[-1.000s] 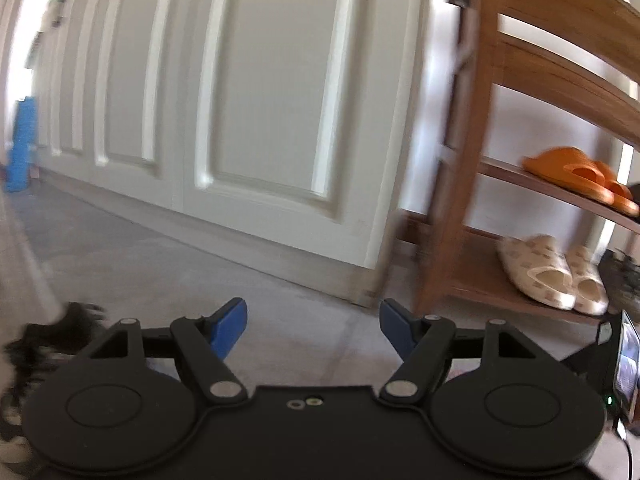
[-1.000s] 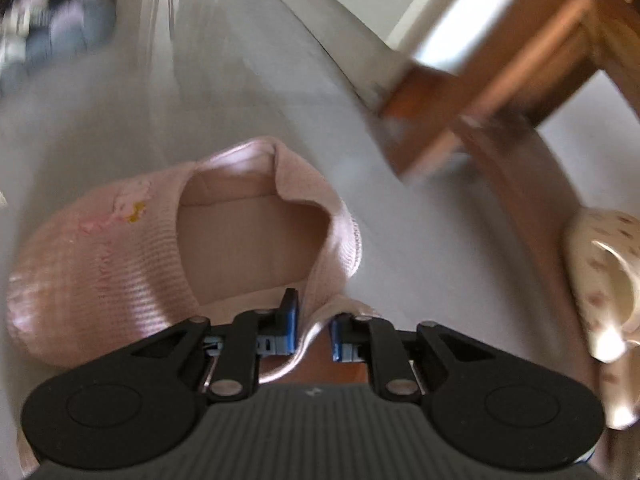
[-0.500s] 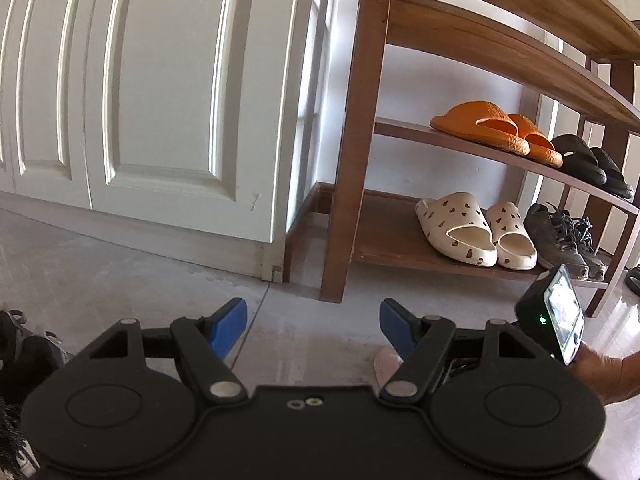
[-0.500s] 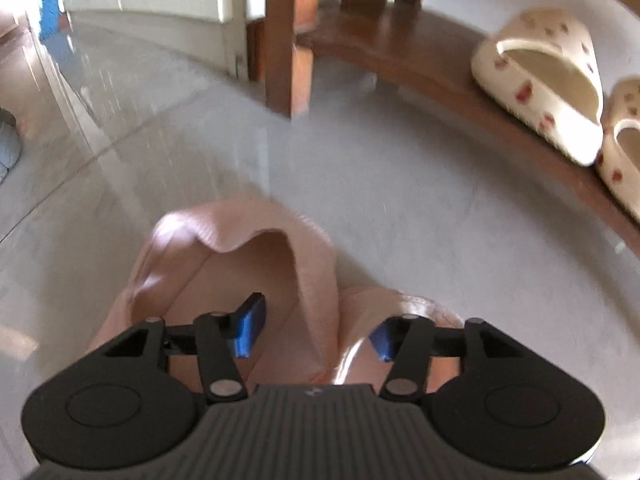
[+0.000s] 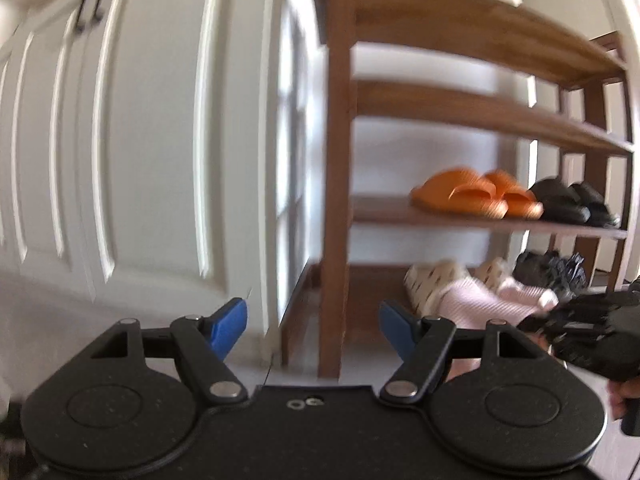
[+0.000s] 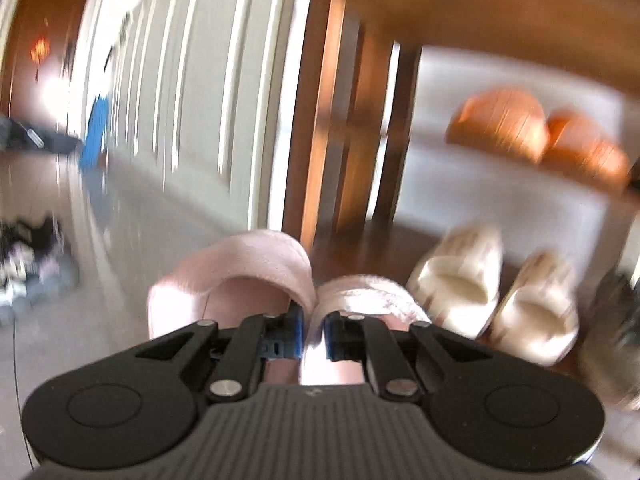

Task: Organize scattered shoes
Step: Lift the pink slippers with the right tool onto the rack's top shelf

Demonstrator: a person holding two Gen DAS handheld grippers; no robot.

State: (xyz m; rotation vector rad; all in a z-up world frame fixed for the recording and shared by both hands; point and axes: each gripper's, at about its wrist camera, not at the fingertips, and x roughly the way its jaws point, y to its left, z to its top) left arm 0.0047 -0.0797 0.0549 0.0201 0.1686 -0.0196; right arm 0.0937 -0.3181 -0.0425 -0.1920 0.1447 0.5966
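The tall brown wooden shoe rack [image 5: 336, 200] has its two upper shelves bare in the left wrist view. Its third shelf carries a pair of orange moulded slides [image 5: 476, 196] with a pair of black slides [image 5: 568, 200] just beside them. The bottom shelf holds cream perforated slides [image 6: 496, 292] and, further right, dark lace-up shoes [image 5: 548, 272].

The pair of soft pink fabric slippers [image 6: 240, 272] sits directly ahead of the right gripper [image 6: 314, 330], whose blue-padded jaws are drawn close together and pinch the two inner collars side by side. In the left wrist view the slippers hang in front of the cream slides, at about the level of the bottom shelf; blur makes it hard to tell whether they touch it.

The left gripper [image 5: 314, 320] is spread wide with nothing between its pads, aimed at the rack's front post beside the white panelled door [image 5: 140, 140].
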